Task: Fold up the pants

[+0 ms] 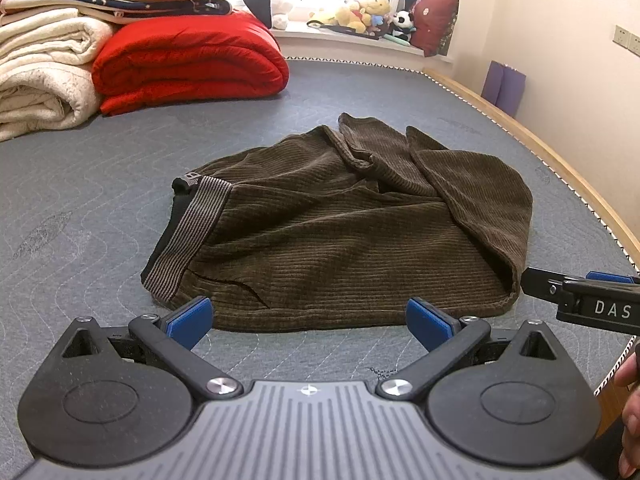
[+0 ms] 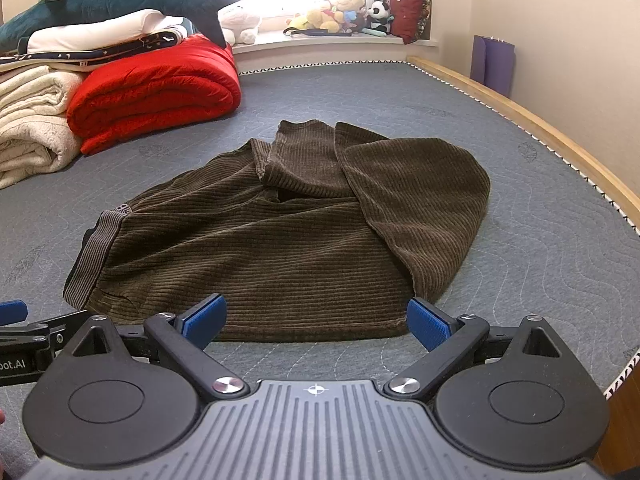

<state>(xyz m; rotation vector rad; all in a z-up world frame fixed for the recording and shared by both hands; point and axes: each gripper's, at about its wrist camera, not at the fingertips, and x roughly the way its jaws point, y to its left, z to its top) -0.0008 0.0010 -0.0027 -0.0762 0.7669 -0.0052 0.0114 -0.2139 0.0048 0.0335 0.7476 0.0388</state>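
Grey quilted mattress (image 2: pixel 520 240) is filling both views, and brown corduroy pants (image 2: pixel 288 240) are lying loosely bunched at its middle, legs doubled back over the body. Nearest the pants' front hem, I am holding my left gripper (image 1: pixel 308 320) with its blue pads spread wide, gripping nothing. My right gripper (image 2: pixel 316 318) is hovering just beside it at the same hem, also spread and empty. Beyond the pants, to their left, a red quilt (image 2: pixel 156 88) is sitting folded.
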